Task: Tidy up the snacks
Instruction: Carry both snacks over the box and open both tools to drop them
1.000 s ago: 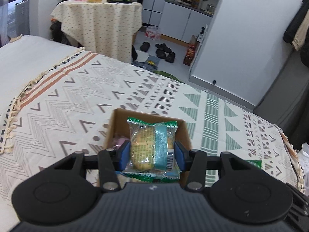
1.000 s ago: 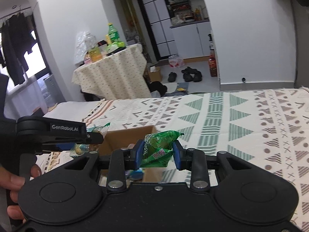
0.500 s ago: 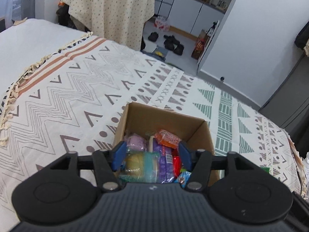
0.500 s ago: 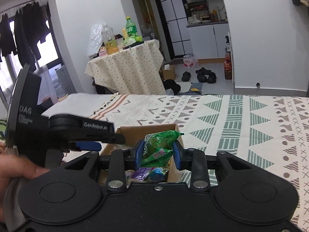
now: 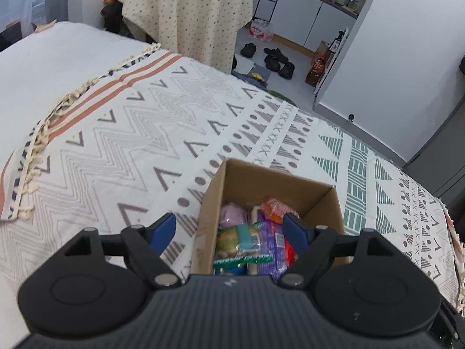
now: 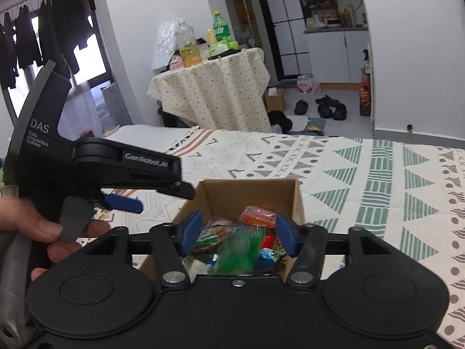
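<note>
An open cardboard box [image 5: 270, 183] stands on the patterned bedspread and holds several wrapped snacks. A yellow cake pack with a teal band [image 5: 238, 238] lies in it beside a purple pack [image 5: 268, 241] and an orange one [image 5: 276, 206]. My left gripper [image 5: 229, 229] hangs over the box's near left corner, its jaws opening with nothing gripped. My right gripper [image 6: 239, 232] is over the box [image 6: 250, 195], its jaws opening. A blurred green packet [image 6: 241, 253] sits loose between them, free of the pads. The left gripper [image 6: 162, 199] shows at the left, held by a hand [image 6: 43, 229].
The bedspread [image 5: 145, 145] stretches left and right of the box, with a fringed edge [image 5: 37, 145] at the left. Beyond the bed stand a cloth-covered table [image 6: 212, 87] with bottles, shoes [image 5: 276, 58] on the floor and a white wall [image 5: 392, 58].
Both grippers moved in over the box and spread their jaws. The left one let go of the cake pack, which now lies in the box. The right one released the green packet.
</note>
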`<action>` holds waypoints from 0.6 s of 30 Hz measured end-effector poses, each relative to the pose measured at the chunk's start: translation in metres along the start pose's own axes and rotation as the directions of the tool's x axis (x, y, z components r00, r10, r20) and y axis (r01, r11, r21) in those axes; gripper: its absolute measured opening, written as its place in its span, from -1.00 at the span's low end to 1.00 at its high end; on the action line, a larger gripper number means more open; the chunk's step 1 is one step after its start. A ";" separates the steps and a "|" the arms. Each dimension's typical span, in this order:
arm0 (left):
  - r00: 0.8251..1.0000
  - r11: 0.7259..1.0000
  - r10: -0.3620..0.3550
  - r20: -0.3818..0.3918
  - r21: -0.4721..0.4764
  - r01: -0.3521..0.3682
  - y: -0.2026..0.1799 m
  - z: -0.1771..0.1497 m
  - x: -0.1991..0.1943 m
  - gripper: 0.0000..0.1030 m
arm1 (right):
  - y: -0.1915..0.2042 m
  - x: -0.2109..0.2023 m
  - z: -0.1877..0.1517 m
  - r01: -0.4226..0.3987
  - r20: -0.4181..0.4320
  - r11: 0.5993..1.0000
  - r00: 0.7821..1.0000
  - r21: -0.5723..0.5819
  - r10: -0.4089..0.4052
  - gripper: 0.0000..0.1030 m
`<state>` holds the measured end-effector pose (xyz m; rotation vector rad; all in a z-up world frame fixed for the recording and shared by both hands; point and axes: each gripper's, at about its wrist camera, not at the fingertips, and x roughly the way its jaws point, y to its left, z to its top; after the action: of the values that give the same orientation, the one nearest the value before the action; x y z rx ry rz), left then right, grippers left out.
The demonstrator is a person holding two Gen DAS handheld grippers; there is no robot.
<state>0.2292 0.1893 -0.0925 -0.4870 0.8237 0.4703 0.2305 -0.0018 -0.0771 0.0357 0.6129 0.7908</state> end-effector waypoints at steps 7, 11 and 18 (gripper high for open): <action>1.000 1.000 0.007 0.024 0.015 -0.007 -0.005 -0.007 -0.028 0.69 | -0.022 -0.031 0.003 0.043 -0.013 0.996 0.999 0.079 -0.042 0.09; 1.000 1.000 -0.007 0.027 0.020 0.007 -0.007 -0.010 -0.044 0.79 | -0.030 -0.048 0.001 0.066 -0.016 0.986 0.998 0.153 -0.064 0.09; 0.998 0.998 -0.052 0.020 0.023 0.051 -0.013 -0.019 -0.072 0.80 | -0.028 -0.074 -0.003 0.099 -0.045 0.975 0.995 0.200 -0.092 0.09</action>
<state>0.1835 0.1536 -0.0445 -0.4812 0.7944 0.4175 0.2075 -0.0725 -0.0492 0.1778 0.7219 0.6348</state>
